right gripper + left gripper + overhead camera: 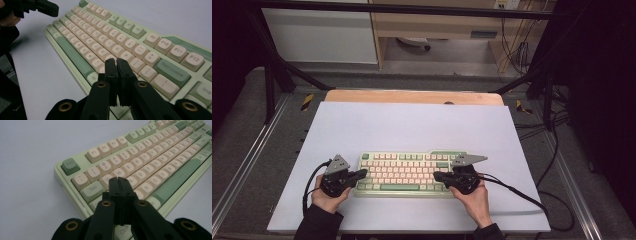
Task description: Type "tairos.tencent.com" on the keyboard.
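A big pale mat [412, 125] covers the table, and a wooden edge [412, 96] peeks out at its far side. On the near part of the mat lies a green keyboard [404, 173] with cream and green keys, its long side running left to right. The person's two arms come in from the near edge, one on each side of the keyboard. The left hand [328, 197] sits at the keyboard's left end and holds the left gripper [362, 173] low, with the tip pointing right, over the left edge of the keys. In the left gripper view the two black jaws are pressed flat together with nothing between them, and their tip is over the keys next to the Tab key [92, 189]. The right hand [473, 197] sits at the keyboard's right end and holds the right gripper [437, 176] low too, with the tip pointing left over the keys. Its jaws are almost together, with just a thin crack, and nothing is in them. In the right gripper view their tip is above the keys near the P key [126, 56]. A black cable [517, 192] runs off to the right from that gripper.
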A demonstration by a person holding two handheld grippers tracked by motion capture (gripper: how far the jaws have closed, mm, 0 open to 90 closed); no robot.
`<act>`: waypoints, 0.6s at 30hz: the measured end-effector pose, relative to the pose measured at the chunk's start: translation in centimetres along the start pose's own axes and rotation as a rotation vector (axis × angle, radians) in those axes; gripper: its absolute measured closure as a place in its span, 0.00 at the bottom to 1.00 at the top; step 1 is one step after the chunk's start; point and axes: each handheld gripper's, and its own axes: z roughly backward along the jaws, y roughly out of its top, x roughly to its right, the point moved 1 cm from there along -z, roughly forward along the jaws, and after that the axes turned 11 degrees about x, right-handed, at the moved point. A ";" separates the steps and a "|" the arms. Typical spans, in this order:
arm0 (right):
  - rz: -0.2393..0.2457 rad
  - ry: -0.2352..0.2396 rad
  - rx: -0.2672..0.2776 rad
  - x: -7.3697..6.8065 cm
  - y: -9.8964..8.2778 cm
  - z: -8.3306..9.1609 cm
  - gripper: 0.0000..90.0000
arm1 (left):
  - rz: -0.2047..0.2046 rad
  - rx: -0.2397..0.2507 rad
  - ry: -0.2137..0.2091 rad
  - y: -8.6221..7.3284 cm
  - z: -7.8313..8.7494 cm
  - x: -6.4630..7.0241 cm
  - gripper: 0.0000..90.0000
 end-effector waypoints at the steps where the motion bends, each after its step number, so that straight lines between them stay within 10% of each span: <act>1: -0.013 0.001 -0.001 -0.2 0.1 -0.5 0.99 | 0.001 0.001 0.000 0.0 0.0 0.0 1.00; 18: 0.009 -0.022 -0.007 -1.8 1.4 -4.5 1.00 | -0.001 0.002 -0.002 0.0 0.0 0.1 1.00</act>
